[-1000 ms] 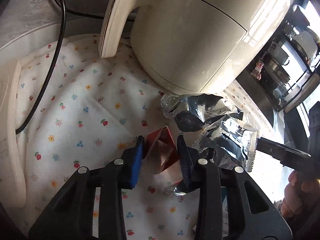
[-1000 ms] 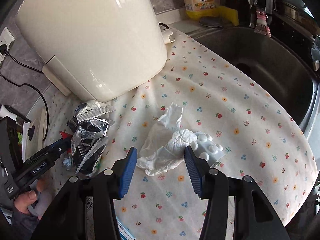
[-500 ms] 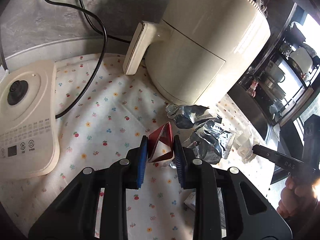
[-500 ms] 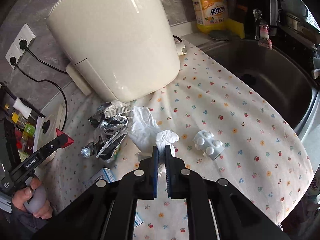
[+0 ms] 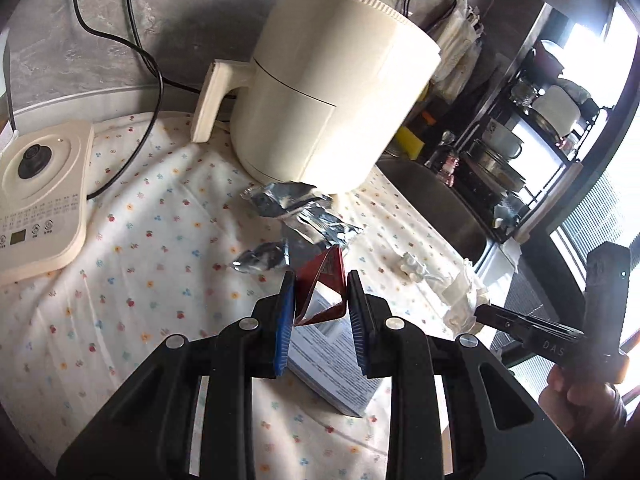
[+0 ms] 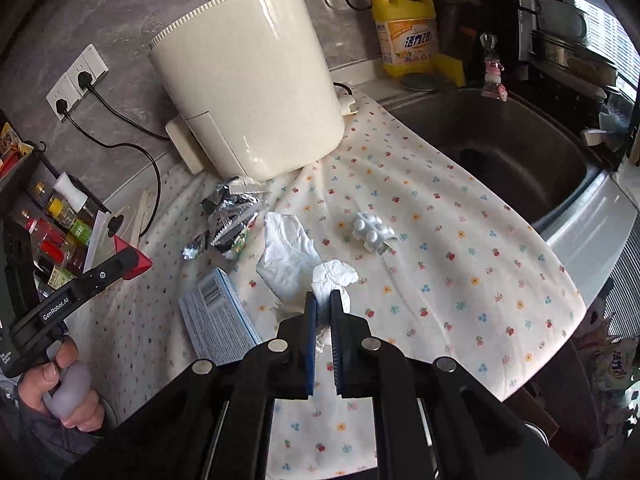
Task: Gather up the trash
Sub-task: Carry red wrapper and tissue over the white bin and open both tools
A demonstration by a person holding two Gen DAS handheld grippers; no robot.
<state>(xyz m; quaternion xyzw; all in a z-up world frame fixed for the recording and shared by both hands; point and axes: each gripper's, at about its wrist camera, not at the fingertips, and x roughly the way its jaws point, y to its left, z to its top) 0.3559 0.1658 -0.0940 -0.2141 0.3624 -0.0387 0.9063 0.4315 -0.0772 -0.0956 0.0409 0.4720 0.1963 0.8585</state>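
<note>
My left gripper is shut on a folded red wrapper and holds it above the flowered cloth. It shows again at the left of the right wrist view as the left gripper. My right gripper is shut on a crumpled white tissue, whose loose sheet trails down to the left. On the cloth lie crumpled silver foil wrappers, a small foil scrap, a white blister pack and a blue-and-white box.
A cream air fryer stands at the back of the cloth, with its cord running to wall sockets. A steel sink is to the right, with a yellow detergent bottle behind it. A cream appliance base sits far left.
The right jaws closed on the tissue and lifted it. Both grippers rose and drew back from the counter, the left one still carrying the red wrapper.
</note>
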